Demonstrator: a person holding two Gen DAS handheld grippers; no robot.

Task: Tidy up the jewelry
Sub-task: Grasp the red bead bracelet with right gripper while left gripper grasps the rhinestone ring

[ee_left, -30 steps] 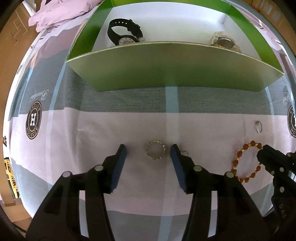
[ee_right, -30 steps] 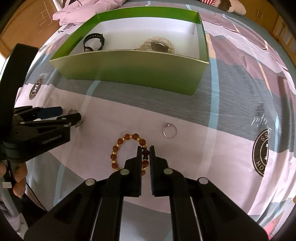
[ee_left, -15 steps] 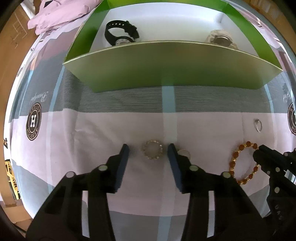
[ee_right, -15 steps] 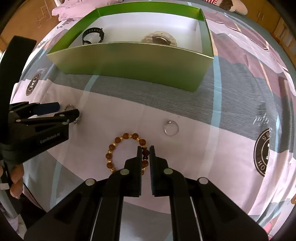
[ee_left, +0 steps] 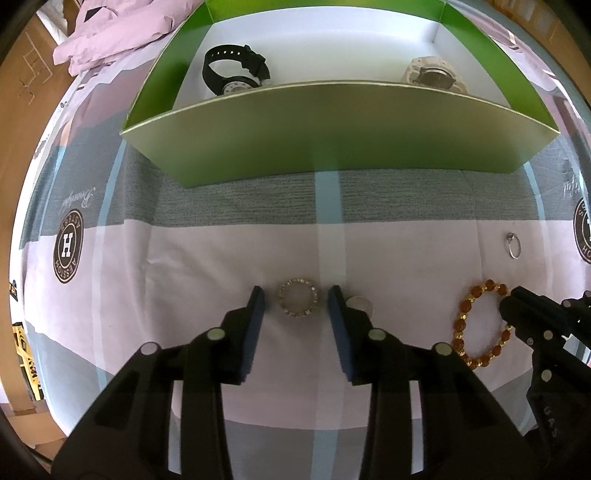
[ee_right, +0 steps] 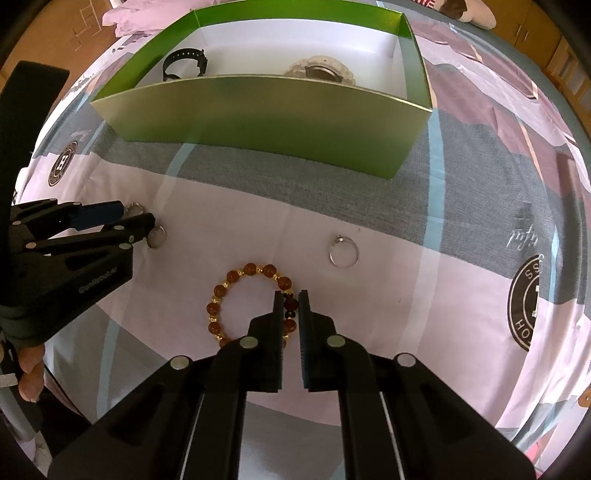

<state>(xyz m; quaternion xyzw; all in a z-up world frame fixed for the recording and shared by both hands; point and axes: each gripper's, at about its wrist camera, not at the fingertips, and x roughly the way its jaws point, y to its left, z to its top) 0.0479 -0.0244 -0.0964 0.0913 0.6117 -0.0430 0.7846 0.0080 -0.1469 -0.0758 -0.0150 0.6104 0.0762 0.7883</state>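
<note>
A small sparkly ring [ee_left: 297, 302] lies on the bedsheet between the fingers of my open left gripper [ee_left: 297, 295], untouched. A round silver piece [ee_left: 361, 305] lies by its right finger. My right gripper [ee_right: 291, 300] is shut on the amber bead bracelet [ee_right: 236, 277], which rests on the sheet; it also shows in the left wrist view [ee_left: 466, 320]. A thin silver ring [ee_right: 343, 253] lies to the right of the bracelet. The green box [ee_left: 332, 133] behind holds a black watch [ee_left: 232, 70] and a beige watch [ee_left: 434, 75].
The patterned bedsheet [ee_right: 480, 221] covers the whole surface. A crumpled pink cloth [ee_left: 110, 33] lies at the far left behind the box. The box's near wall [ee_right: 258, 118] stands tall in front of both grippers.
My left gripper's fingers have closed in around the sparkly ring. The right gripper stays shut on the bracelet, barely shifted.
</note>
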